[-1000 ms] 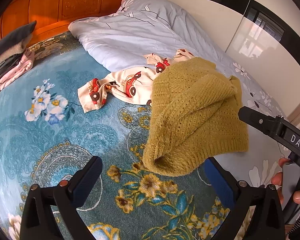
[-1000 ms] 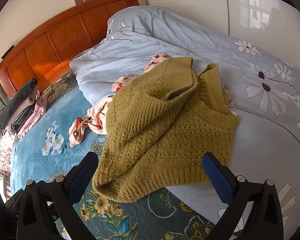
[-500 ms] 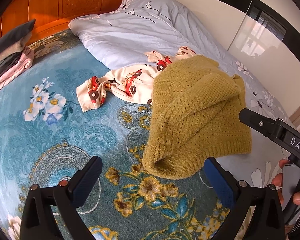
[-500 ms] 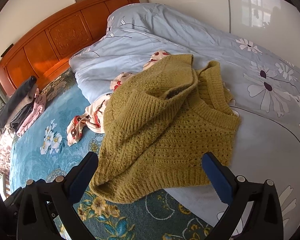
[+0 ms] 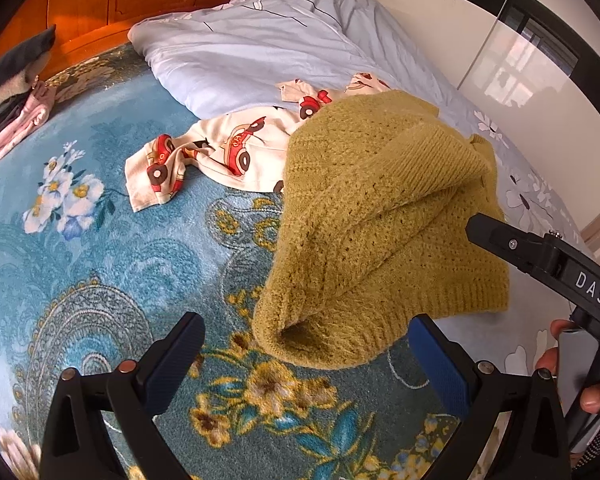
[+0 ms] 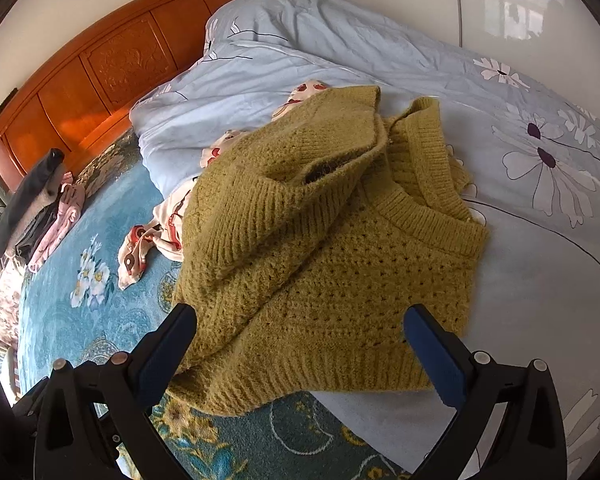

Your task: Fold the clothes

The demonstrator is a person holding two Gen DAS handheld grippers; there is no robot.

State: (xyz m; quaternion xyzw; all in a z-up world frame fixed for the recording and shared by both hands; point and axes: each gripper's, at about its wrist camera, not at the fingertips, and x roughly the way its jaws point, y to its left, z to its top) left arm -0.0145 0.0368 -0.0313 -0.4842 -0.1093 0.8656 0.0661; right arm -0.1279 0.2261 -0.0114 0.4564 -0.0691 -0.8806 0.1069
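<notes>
A mustard-yellow knitted sweater (image 5: pixel 380 216) (image 6: pixel 324 264) lies crumpled on the bed, partly on the blue floral blanket (image 5: pixel 100 264) and partly on the pale duvet (image 6: pixel 520 272). A cream garment with red cars (image 5: pixel 224 152) (image 6: pixel 148 240) lies half under it. My left gripper (image 5: pixel 304 356) is open, its blue pads on either side of the sweater's near rolled edge, just short of it. My right gripper (image 6: pixel 300 340) is open over the sweater's ribbed hem, holding nothing. The right gripper's black body (image 5: pixel 548 264) and a hand (image 5: pixel 572 364) show at the right of the left wrist view.
A wooden headboard (image 6: pixel 100 72) stands at the back. Dark and pink clothes (image 6: pixel 40 208) are piled at the far left by the headboard. The bunched pale floral duvet (image 5: pixel 268 36) fills the bed's right side, next to a glossy white wardrobe (image 5: pixel 512 72).
Both grippers have moved forward, closer to the sweater; its near edge now sits between their fingers. The clothes have not moved.
</notes>
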